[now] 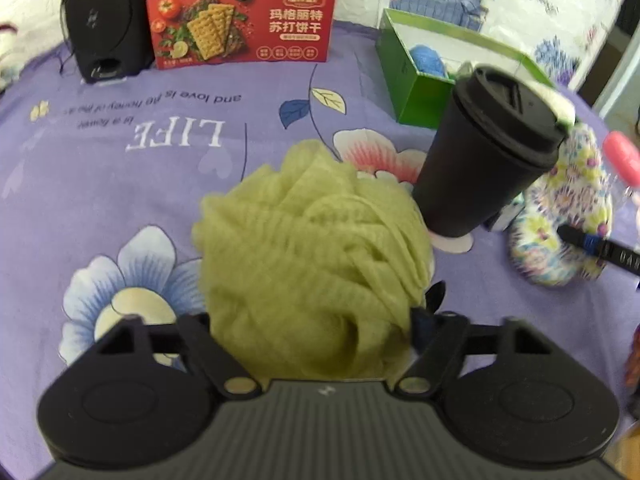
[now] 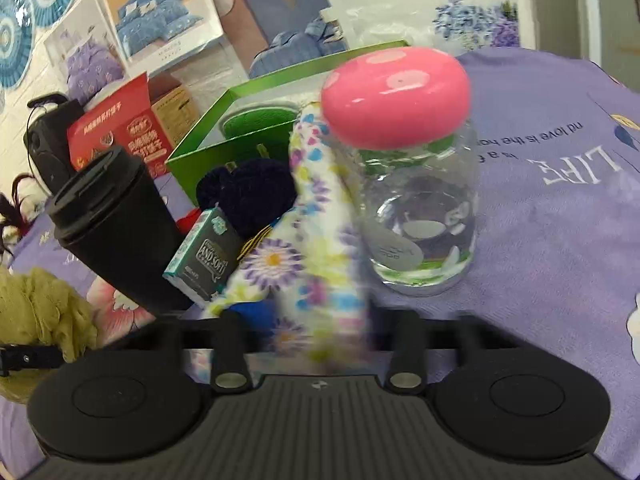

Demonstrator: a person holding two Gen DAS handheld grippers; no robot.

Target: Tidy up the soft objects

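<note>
In the left wrist view my left gripper (image 1: 312, 320) is shut on an olive-green mesh bath pouf (image 1: 312, 240), which bulges out in front of the fingers above the purple floral cloth (image 1: 120, 184). In the right wrist view my right gripper (image 2: 316, 320) is shut on a floral cloth mitt (image 2: 316, 216), held upright and blurred. The mitt also shows at the right of the left wrist view (image 1: 560, 216). The pouf shows at the lower left of the right wrist view (image 2: 36, 312). A green open box (image 1: 424, 80) holds a blue soft ball (image 1: 428, 60).
A black lidded cup (image 1: 488, 152) stands just right of the pouf. A clear jar with a pink lid (image 2: 416, 184) stands beside the mitt. A red cracker box (image 1: 240, 12) and a black speaker (image 1: 100, 20) stand at the back. A dark blue knit ball (image 2: 248, 196) and a small teal pack (image 2: 204, 256) lie near the green box (image 2: 192, 156).
</note>
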